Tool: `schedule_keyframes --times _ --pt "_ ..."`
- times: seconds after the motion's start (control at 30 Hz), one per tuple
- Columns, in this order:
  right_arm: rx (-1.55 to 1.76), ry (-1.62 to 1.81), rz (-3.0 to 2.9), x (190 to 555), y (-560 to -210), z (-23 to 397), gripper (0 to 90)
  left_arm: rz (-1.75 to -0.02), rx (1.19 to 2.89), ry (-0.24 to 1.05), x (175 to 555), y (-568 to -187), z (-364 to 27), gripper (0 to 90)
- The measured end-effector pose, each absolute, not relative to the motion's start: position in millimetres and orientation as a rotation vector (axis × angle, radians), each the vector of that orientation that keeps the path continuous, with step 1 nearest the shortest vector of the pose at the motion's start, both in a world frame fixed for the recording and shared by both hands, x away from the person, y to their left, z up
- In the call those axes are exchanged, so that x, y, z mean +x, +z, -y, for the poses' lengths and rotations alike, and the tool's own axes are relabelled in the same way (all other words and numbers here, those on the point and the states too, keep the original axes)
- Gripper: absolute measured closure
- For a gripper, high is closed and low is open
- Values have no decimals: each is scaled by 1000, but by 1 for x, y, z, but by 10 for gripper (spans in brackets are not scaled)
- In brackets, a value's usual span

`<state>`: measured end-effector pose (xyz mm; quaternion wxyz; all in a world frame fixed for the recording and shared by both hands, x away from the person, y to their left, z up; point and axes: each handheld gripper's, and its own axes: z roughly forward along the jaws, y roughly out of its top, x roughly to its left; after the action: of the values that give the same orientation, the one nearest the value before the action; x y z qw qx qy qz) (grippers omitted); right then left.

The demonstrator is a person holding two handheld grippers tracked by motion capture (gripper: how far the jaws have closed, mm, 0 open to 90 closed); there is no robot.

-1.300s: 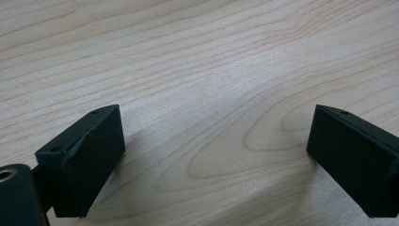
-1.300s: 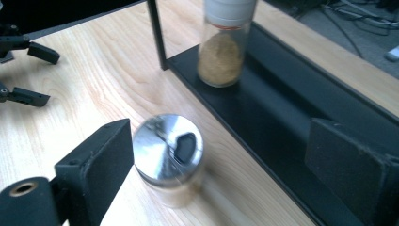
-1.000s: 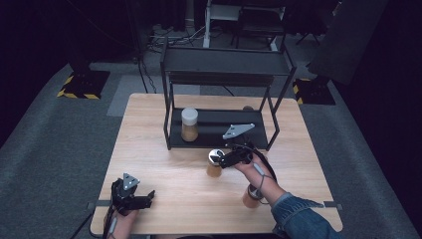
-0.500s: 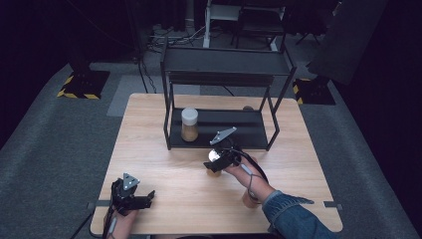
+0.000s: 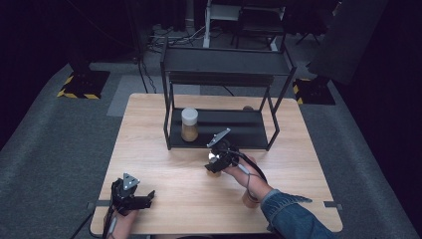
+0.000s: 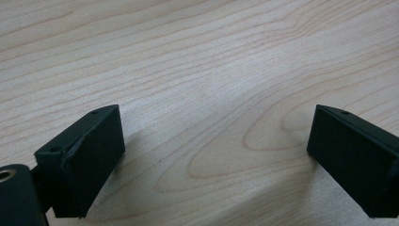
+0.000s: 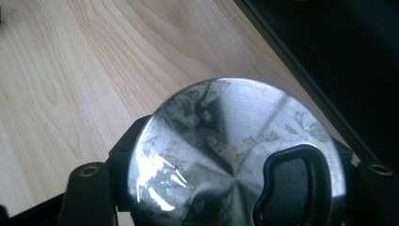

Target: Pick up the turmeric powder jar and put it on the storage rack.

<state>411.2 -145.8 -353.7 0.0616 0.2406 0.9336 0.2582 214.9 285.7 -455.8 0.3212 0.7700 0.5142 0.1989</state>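
At the near left corner of the wooden tabletop [image 5: 164, 194], the left claw [image 5: 145, 197] rests with its jaws spread wide over bare wood. Near the right edge a small brown jar [image 5: 249, 198] stands beside the person's denim sleeve [image 5: 293, 214], and farther in the right claw [image 5: 215, 160] is clamped around a shiny metal-lidded can [image 7: 235, 160], just in front of the black shelf rack [image 5: 224, 89]. On the rack's lower shelf stands a white-capped jar [image 5: 189, 124] of brown contents.
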Motion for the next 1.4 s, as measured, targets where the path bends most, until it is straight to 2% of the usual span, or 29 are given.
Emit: schedule_keyframes --times 0.4,0.77,0.93,1.4 --pt "747 785 -2767 423 -322 147 312 -1351 2022 522 215 -456 -286 43" --pt "836 800 -2682 459 -301 139 313 -1348 2023 521 215 -456 -286 43" --pt "899 802 -2645 484 -306 134 313 -1347 2024 522 215 -456 -286 43" --pt "985 737 -2641 512 -335 118 312 -1345 2025 522 215 -456 -286 43"
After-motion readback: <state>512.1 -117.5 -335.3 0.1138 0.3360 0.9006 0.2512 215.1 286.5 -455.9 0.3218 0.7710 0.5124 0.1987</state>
